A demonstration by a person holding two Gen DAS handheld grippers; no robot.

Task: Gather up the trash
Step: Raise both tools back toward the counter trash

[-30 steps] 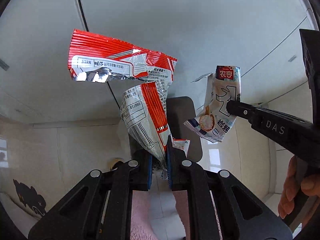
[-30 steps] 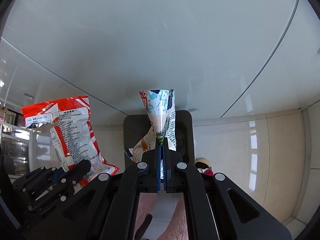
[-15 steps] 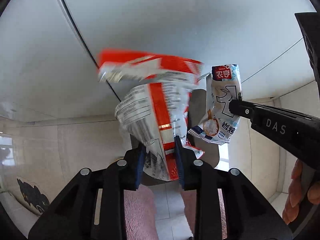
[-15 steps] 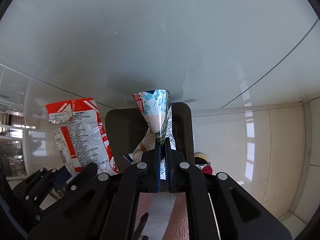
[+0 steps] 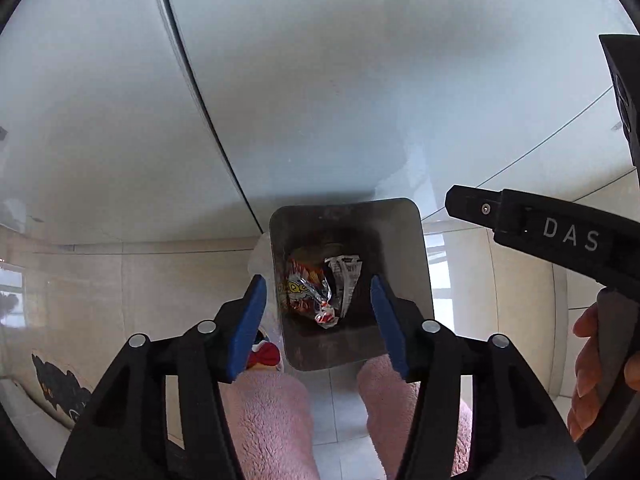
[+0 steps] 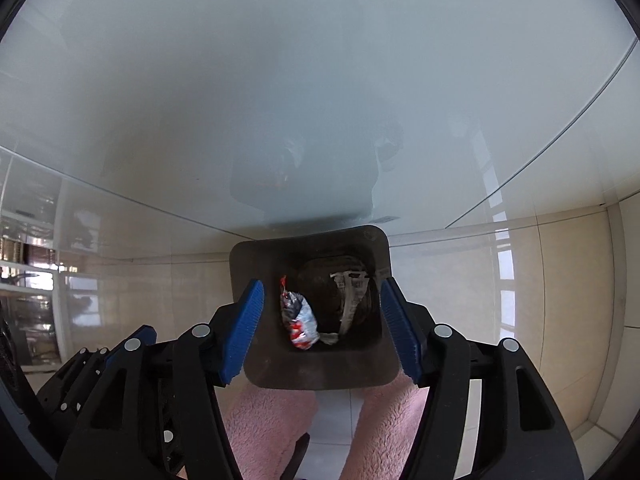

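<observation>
Bin: a dark, square-mouthed bin [image 5: 404,272] stands on the tiled floor [image 5: 344,408] against a pale glossy panel [image 5: 360,100]; both wrist views look steeply down into it.
Bin contents: a crumpled red wrapper [image 5: 306,294] lies on the left of the bin bottom and a white printed wrapper [image 5: 344,280] on the right, the two touching near their lower ends.
Left gripper [image 5: 318,322]: jaws released and opening, blue pads standing either side of the bin mouth, nothing between them but the view into the bin.
Right gripper [image 6: 322,322]: jaws released and opening, pads likewise flanking the bin mouth, no wrapper in the gap.
Hidden or unclear: the print on both wrappers is too small and creased to read; the bin bottom is in deep shadow; whether more trash lies under the two wrappers cannot be told.
Cut off: the hand [image 5: 600,372] on the right gripper's handle shows only as fingers at the left view's edge; the pink fleece legs [image 6: 276,432] are half covered by the gripper bodies; a red and white object [image 5: 264,354] beside the bin is mostly hidden behind the left pad.
Change from earlier frames: a second ago each gripper was clenched on a wrapper held up above the bin, red in the left, white and blue in the right; both wrappers now lie in the bin.
</observation>
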